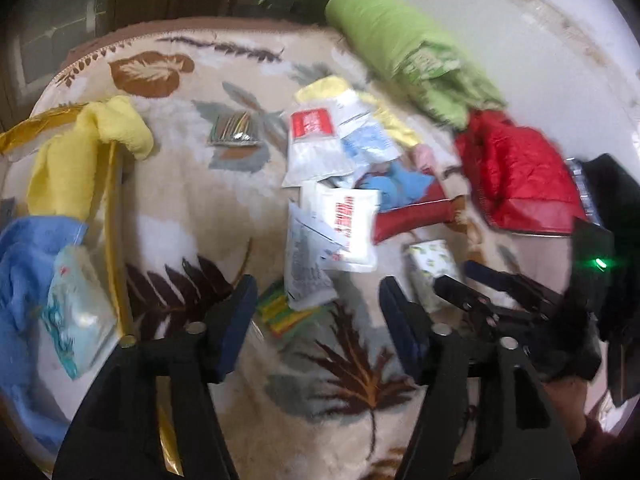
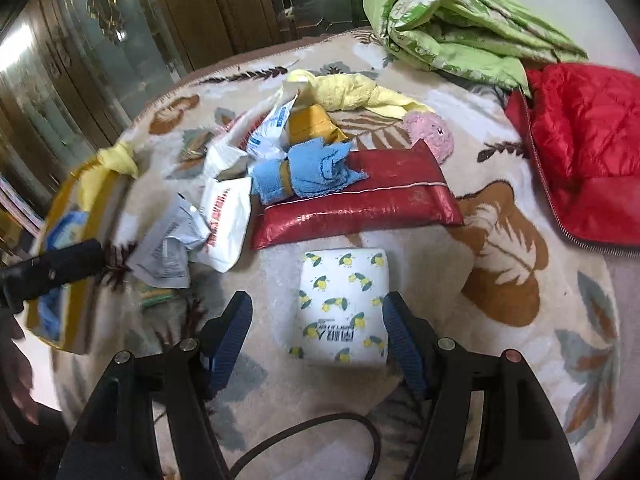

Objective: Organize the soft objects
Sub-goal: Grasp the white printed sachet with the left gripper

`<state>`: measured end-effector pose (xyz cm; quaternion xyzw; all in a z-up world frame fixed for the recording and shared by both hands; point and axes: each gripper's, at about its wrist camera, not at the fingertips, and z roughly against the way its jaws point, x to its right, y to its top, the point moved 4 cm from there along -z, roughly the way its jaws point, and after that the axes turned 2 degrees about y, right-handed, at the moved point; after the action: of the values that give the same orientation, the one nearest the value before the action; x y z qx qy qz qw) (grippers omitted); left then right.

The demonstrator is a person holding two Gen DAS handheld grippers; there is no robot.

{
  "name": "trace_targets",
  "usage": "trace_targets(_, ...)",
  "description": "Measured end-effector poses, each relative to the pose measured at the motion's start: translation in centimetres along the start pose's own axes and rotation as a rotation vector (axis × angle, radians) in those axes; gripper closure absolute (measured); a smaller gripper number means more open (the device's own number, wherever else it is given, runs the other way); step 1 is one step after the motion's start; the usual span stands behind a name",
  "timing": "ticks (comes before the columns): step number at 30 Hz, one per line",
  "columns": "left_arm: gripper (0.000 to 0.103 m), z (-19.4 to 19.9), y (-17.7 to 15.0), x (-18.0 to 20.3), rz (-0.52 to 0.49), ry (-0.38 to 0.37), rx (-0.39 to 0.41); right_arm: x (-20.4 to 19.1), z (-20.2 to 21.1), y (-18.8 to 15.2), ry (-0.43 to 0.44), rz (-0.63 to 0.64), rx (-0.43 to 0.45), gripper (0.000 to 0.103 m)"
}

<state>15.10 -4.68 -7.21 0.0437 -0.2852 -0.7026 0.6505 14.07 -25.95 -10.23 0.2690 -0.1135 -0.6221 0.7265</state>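
Right gripper [image 2: 318,334]: jaws apart, straddling a white lemon-printed soft tissue pack [image 2: 344,306] lying on the leaf-patterned cream blanket [image 2: 500,280]; pads not touching it. Left gripper [image 1: 318,314]: jaws apart, nothing between them, above the blanket. Beyond the pack lies a glossy red pouch [image 2: 360,204] with a blue cloth [image 2: 308,176] on top.

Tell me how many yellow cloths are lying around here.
2. One yellow cloth lies at the far side of the pile, by the pink plush; the other yellow cloth drapes over the gold box's edge on the left. More may be hidden.
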Motion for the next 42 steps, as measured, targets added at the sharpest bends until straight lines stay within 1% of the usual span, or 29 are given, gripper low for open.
trace_targets(4,0.037,-2.5,0.6,1.0,-0.070,0.061,-0.060,-0.4,-1.0,0.4,-0.016,0.011,-0.028,0.035)
trace_targets(9,0.037,-4.6,1.1,1.0,-0.063,0.109,-0.098,-0.3,-1.8,0.5,-0.037,0.003,-0.046,0.035)
trace_targets(11,0.037,-5.2,1.3,1.1,-0.076,0.128,-0.109,-0.4,-1.9,0.6,-0.044,0.015,-0.046,0.035)
trace_targets(14,0.037,-6.2,1.3,1.4,-0.121,0.155,-0.137,-0.5,-2.2,0.7,-0.059,0.030,-0.057,0.035)
trace_targets(17,0.037,-6.7,1.2,1.5,-0.114,0.128,-0.155,-0.3,-2.5,0.8,-0.072,0.028,-0.066,0.035)
trace_targets(21,0.037,-7.2,1.1,1.4,-0.117,0.129,-0.178,-0.2,-2.9,0.6,-0.102,0.042,-0.083,0.035)
trace_targets(22,0.037,-7.3,0.9,1.4,-0.117,0.123,-0.187,-0.1,-2.9,0.6,-0.110,0.046,-0.086,0.037)
trace_targets(23,0.038,-7.4,0.8,1.5,-0.120,0.121,-0.193,0.1,-2.9,0.5,-0.112,0.044,-0.086,0.049)
trace_targets(24,0.048,-7.5,0.6,1.5,-0.124,0.123,-0.194,0.2,-2.8,0.5,-0.115,0.041,-0.082,0.053)
trace_targets(25,0.060,-7.6,0.5,1.6,-0.124,0.123,-0.193,0.4,-2.7,0.4,-0.104,0.033,-0.074,0.053)
trace_targets(27,0.065,-7.4,0.4,1.3,-0.111,0.122,-0.185,0.7,-2.5,0.3,-0.085,0.024,-0.071,0.054)
trace_targets(29,0.066,-7.3,0.4,1.1,-0.099,0.112,-0.179,0.7,-1.9,0.3,-0.058,0.020,-0.051,0.064)
trace_targets(31,0.067,-7.2,0.5,1.1,-0.094,0.113,-0.171,0.8,-1.6,0.4,-0.035,0.007,-0.045,0.069)
trace_targets(33,0.069,-6.6,0.6,0.8,-0.076,0.117,-0.141,0.7,-1.3,0.4,-0.017,-0.002,-0.041,0.072)
trace_targets(36,0.070,-5.6,0.9,0.4,-0.056,0.100,-0.110,0.8,-0.7,0.3,0.010,-0.015,-0.037,0.074)
trace_targets(38,0.070,-4.9,1.1,0.0,-0.043,0.100,-0.086,0.3,-0.2,0.2,0.024,-0.006,-0.022,0.088)
trace_targets(39,0.070,-4.5,1.1,-0.3,-0.026,0.089,-0.078,-0.1,0.1,0.2,0.030,0.005,-0.015,0.090)
trace_targets(41,0.070,-4.1,1.1,-0.6,-0.006,0.074,-0.079,-0.7,0.2,0.2,0.021,0.032,-0.014,0.092)
trace_targets(42,0.070,-3.8,0.9,-0.9,-0.002,0.080,-0.075,-0.7,0.0,0.2,0.023,0.032,-0.020,0.092)
